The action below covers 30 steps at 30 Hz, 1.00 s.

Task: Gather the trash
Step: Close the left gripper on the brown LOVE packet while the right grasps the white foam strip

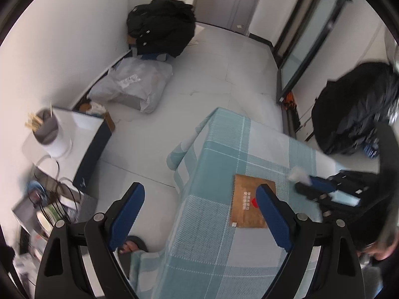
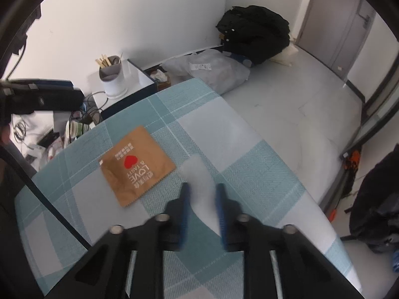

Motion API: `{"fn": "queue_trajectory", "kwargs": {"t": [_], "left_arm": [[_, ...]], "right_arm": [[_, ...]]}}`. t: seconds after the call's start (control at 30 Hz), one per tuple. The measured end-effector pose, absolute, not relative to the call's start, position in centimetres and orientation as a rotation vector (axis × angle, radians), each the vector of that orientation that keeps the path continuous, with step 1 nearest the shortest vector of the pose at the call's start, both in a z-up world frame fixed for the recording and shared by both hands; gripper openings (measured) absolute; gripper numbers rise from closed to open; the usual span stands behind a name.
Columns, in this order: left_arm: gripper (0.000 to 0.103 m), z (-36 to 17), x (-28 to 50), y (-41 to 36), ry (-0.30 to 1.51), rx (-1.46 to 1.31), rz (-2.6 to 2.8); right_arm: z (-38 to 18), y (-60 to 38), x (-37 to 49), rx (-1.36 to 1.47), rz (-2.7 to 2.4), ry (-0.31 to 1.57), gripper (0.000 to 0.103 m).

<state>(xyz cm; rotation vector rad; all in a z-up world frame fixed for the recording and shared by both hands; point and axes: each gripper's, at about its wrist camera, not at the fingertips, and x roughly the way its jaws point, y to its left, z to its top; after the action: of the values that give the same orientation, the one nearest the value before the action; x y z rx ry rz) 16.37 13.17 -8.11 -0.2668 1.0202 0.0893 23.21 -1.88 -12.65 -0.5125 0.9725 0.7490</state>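
Currently a white tissue (image 2: 199,174) is pinched in the narrowed right gripper (image 2: 201,186) above the counter (image 2: 261,174). Left gripper (image 1: 200,191) is held wide, empty; brown packet (image 2: 137,164) lies at 10 o'clock. Risk: flimsy tissue slipping out.

The white wad (image 2: 199,174) between the right gripper's (image 2: 200,189) fingers is smearing with motion blur, its material untellable. At the left wrist view's right edge, a black bag (image 1: 354,109) is being cut off, and lower-left clutter (image 1: 49,206) is blurring.
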Motion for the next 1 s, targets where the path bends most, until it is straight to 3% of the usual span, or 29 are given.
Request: {"fn": "queue_trajectory", "kwargs": {"t": [0.53,0.8,0.9,1.0], "left_arm": [[0.089,-11.8,18.2,7.4,1.134,0.000,0.017],[0.089,-11.8,17.9,7.3,1.109,0.019,-0.035],[0.085,-11.8,17.7,7.4,1.104,0.020,-0.040],[0.074,-11.6,17.7,7.1,1.101,0.015,-0.035]], "right_arm": [[-8.3,-11.4,19.4,-0.155,0.640,0.919,0.012],[-7.9,-15.4,17.3,0.013,0.573,0.890,0.012],[-7.8,-16.2,16.1,0.052,0.571,0.870,0.012],[-7.7,-17.2,14.5,0.080,0.570,0.855,0.012]]}}
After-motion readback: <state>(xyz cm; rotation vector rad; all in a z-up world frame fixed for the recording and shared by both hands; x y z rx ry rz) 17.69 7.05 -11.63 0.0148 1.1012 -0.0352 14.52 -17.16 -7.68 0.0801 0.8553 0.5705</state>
